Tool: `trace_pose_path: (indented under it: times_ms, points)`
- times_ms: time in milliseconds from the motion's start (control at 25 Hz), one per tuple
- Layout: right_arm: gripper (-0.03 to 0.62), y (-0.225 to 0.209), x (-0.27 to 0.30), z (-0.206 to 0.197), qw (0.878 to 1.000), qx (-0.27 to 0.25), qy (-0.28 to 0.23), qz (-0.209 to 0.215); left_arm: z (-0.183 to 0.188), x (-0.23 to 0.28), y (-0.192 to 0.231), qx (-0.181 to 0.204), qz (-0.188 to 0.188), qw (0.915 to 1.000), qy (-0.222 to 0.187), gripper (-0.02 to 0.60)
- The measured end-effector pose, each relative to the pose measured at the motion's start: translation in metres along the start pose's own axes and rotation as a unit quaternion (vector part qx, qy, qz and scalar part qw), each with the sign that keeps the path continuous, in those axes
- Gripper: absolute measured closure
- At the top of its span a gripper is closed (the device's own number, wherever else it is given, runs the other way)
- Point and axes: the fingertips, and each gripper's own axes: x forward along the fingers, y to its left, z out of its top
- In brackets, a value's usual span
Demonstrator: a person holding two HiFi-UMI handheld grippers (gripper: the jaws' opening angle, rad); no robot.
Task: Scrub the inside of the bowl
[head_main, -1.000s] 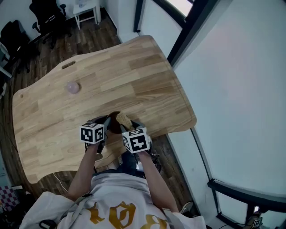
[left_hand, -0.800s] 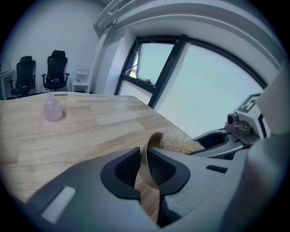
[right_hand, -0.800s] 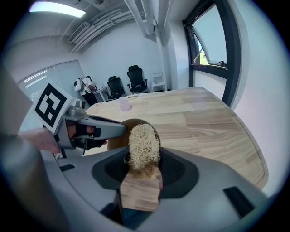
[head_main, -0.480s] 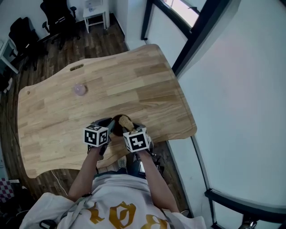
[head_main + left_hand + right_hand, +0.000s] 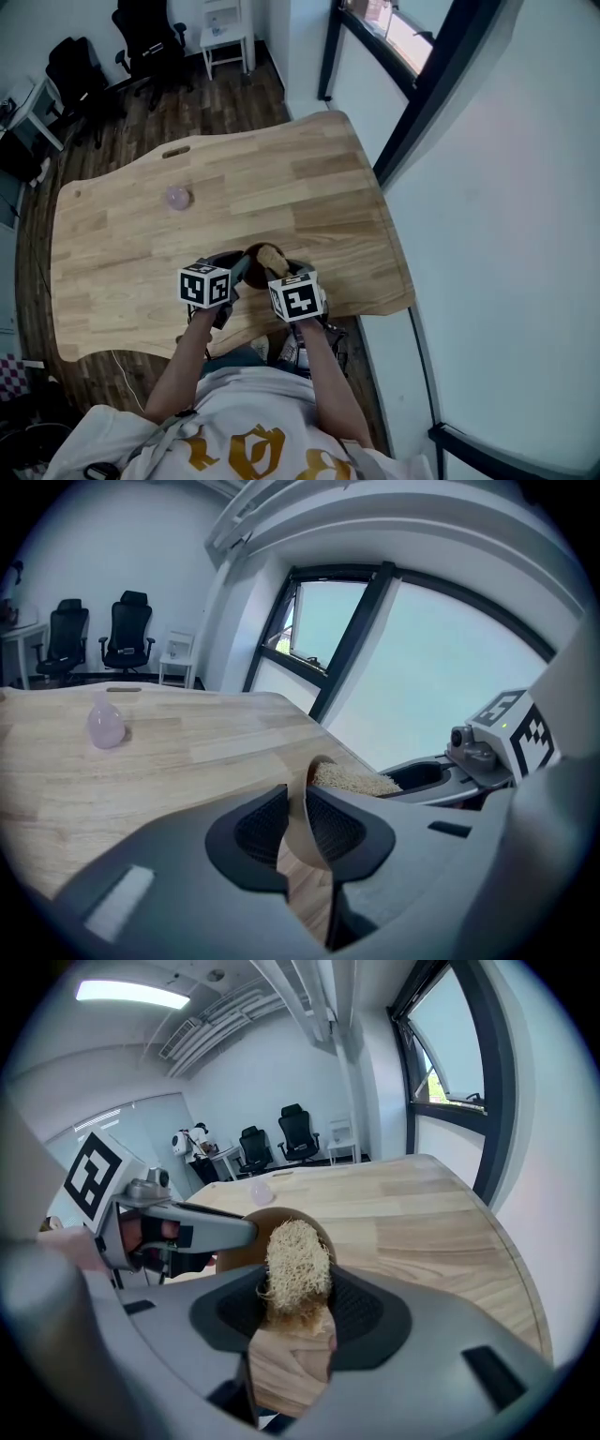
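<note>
A brown bowl (image 5: 246, 265) sits tilted at the near edge of the wooden table (image 5: 281, 187). My left gripper (image 5: 234, 275) is shut on the bowl's rim (image 5: 302, 829), one jaw inside the bowl and one outside. My right gripper (image 5: 279, 272) is shut on a tan fibrous scrubber (image 5: 296, 1262), whose tip sits at the bowl's mouth (image 5: 242, 1243). In the left gripper view the scrubber (image 5: 354, 780) pokes over the rim, with the right gripper (image 5: 441, 775) behind it. The left gripper's finger (image 5: 192, 1222) crosses the right gripper view.
A small pale pink rounded object (image 5: 177, 198) lies on the far left of the table, also visible in the left gripper view (image 5: 105, 726). The table's front edge runs just under my hands. Black office chairs (image 5: 141, 37) and a white side table (image 5: 225, 28) stand beyond.
The head view has drifted, so the table sits a little lower and more of the far floor shows. Both grippers, the bowl and the scrubber keep nearly the same places.
</note>
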Motion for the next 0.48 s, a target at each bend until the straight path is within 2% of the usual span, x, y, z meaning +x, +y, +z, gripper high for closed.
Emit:
trace_pose_path:
  times_ms: [280,480]
  points:
    - [0.411,0.000,0.011,0.005,0.998,-0.046,-0.008,0.030,0.004,0.005,-0.004,0.000,0.015,0.9999,-0.008,0.529]
    - [0.413,0.004,0.018,0.014,0.997,-0.055,-0.016,0.044,0.004,0.004,0.006,-0.040,0.004,0.9989,-0.023,0.529]
